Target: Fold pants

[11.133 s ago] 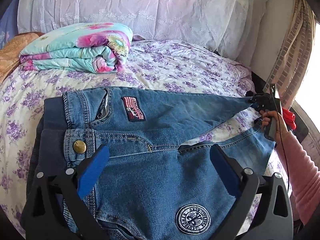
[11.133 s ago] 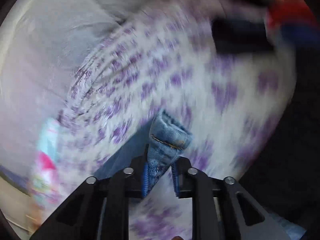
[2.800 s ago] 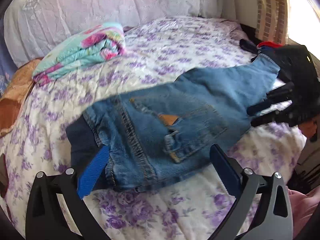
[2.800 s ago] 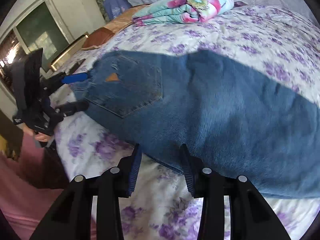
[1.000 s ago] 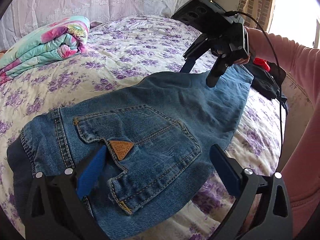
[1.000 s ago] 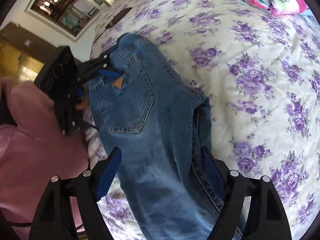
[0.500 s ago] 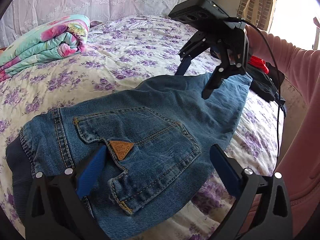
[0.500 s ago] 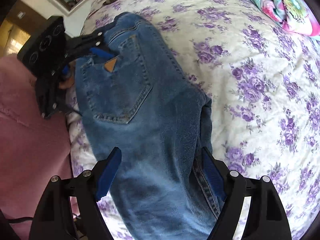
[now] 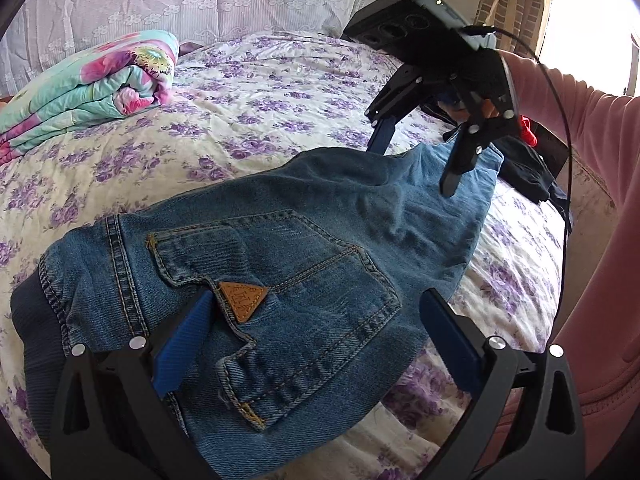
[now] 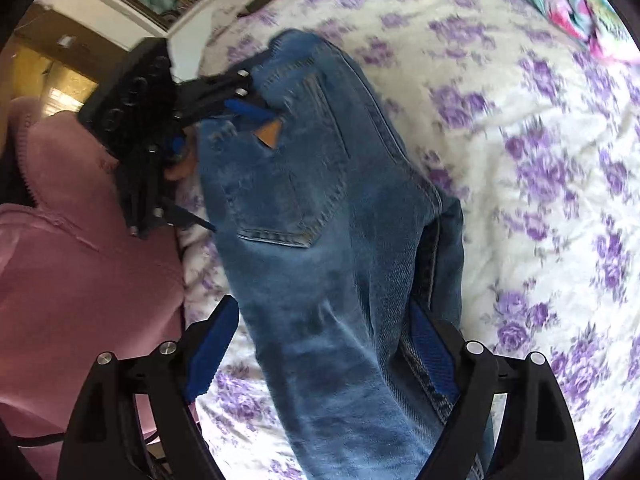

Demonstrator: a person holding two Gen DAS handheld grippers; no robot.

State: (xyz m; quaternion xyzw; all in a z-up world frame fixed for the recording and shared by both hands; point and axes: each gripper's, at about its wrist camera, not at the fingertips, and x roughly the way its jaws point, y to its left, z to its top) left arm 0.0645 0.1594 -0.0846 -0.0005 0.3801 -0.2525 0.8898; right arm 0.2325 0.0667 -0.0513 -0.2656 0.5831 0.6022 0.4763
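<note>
Blue jeans [image 9: 320, 240] lie folded lengthwise on the bed, back pocket with a tan leather patch [image 9: 242, 298] facing up. My left gripper [image 9: 316, 328] is open over the waist end, its fingers straddling the pocket. My right gripper [image 10: 324, 344] is open over the leg part of the jeans [image 10: 320, 240], fingers on either side of the fabric. In the left wrist view the right gripper [image 9: 416, 160] hovers just above the leg end. In the right wrist view the left gripper [image 10: 236, 164] sits at the waist. Neither holds cloth.
The bed has a purple-flowered sheet [image 9: 260, 92]. A folded turquoise and pink quilt [image 9: 88, 84] lies near the pillows. Dark clothes with a red item [image 9: 528, 152] lie at the bed's right edge. The person's pink sleeve [image 9: 592, 240] is at right.
The right gripper has lifted slightly and shifted along the leg. The left gripper has stayed over the pocket. The jeans lie as before.
</note>
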